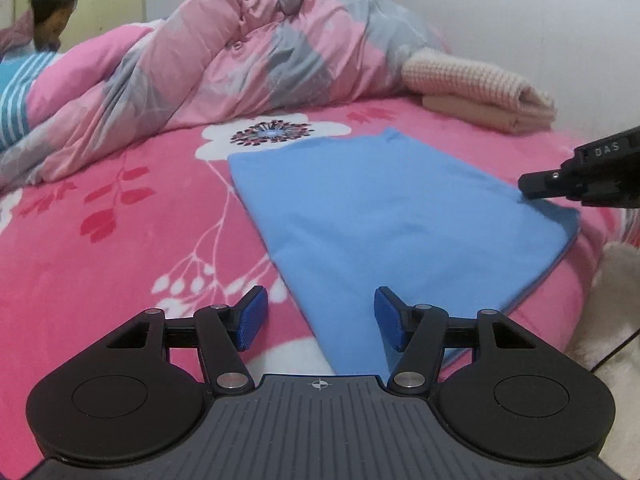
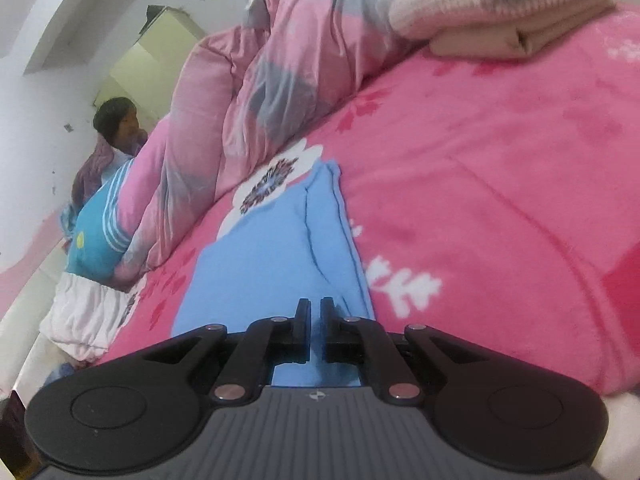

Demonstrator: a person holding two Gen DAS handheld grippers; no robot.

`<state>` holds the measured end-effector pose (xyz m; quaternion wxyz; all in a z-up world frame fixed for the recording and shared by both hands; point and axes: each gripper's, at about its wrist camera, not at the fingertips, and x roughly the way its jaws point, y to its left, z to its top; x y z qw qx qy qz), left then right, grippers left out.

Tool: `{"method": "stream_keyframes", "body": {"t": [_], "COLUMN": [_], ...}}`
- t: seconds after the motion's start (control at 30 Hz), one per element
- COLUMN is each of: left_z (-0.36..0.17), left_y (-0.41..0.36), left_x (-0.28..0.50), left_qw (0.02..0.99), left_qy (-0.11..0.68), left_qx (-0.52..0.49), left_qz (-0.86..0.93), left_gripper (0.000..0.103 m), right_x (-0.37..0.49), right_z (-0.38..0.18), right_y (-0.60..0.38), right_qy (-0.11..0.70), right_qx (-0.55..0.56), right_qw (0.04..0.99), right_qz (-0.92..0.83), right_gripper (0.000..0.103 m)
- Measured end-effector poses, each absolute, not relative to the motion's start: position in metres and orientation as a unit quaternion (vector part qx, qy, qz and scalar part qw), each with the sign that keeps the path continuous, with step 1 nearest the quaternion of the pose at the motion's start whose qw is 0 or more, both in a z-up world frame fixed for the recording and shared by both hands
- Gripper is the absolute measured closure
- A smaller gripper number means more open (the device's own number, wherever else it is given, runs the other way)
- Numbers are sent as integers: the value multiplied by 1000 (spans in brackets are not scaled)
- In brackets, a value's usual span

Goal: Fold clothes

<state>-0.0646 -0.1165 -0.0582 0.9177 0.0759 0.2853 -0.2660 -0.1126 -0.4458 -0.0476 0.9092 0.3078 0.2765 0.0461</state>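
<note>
Your left hand-held gripper (image 1: 320,318) hovers low over the bed with its blue-padded fingers (image 1: 252,318) spread wide, straddling the near edge of the blue garment (image 1: 384,216) without gripping it. That garment lies flat and already folded into a long panel on the pink floral blanket (image 1: 120,280), one far corner reaching up beside the white flower print (image 1: 272,132). Your right hand-held gripper (image 2: 316,330) is nearly pressed together, its black fingers (image 2: 302,320) pinching a raised crease of the blue cloth at the garment's right-hand edge; a dark fold line runs away from the fingertips along the fabric. In the left wrist view that same gripper (image 1: 532,186) shows as a black tip touching the garment's right side. Behind the garment a bunched pink and grey quilt (image 1: 224,52) is heaped across the bed, and to its right a stack of folded knitwear (image 1: 480,92), cream on top of beige, sits well apart from the blue piece. At the far left a person (image 1: 52,12) is near the bed's head, beside a blue striped pillow (image 1: 16,92).
</note>
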Motion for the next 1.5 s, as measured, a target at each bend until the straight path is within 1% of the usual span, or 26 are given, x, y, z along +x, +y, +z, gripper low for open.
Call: {"method": "stream_keyframes", "body": {"t": [0.13,0.2,0.27,0.33,0.5,0.63,0.67,0.77,0.8,0.83,0.97,1.07,1.23,1.3,1.37,1.5], "left_z": [-66,-66,-67,-66,-54,-50,-53,-68,-74,-76,-74,-74,-69,-64,-58,-46], "left_y": [-107,-104,-100,-95,-89,-100,-104,-115,-118,-119,-115,-114,-120,-121,-120,-124], "left_x": [-71,-75,-79,-82,-86,-85,-85,-81,-81,-84,-83,-81,-78,-75,-75,-74], "left_qw": [921,922,924,926,933,927,924,917,917,921,918,915,910,906,905,911], "left_qy": [283,277,271,266,237,228,234,261,265,253,266,273,291,303,304,287], "left_qx": [50,45,39,30,8,-7,-7,14,27,36,24,18,17,7,-6,-5], "left_qz": [-265,-266,-267,-267,-272,-297,-302,-303,-297,-294,-293,-295,-294,-295,-297,-296], "left_gripper": [44,44,44,44,44,44,43,41,37,36,35,31,20,12,7,4], "right_x": [-122,-123,-123,-125,-130,-127,-126,-131,-132,-133,-130,-130,-130,-130,-130,-130], "right_z": [-36,-42,-49,-51,-29,-39,-47,-58,-58,-57,-53,-54,-54,-54,-53,-54], "right_y": [-427,-419,-414,-411,-391,-381,-381,-382,-381,-380,-376,-377,-375,-374,-373,-373], "right_qy": [270,286,298,306,283,288,296,282,280,281,289,291,291,291,290,288], "right_qx": [276,257,247,244,183,160,156,158,156,151,133,136,133,131,132,135], "right_qw": [921,922,922,920,942,944,942,946,947,948,948,947,947,948,948,948], "right_qz": [56,44,29,15,5,1,-4,-2,-3,-4,-8,-6,-8,-9,-9,-11], "right_gripper": [98,97,100,98,97,97,97,98,98,98,97,97,97,97,97,97]}}
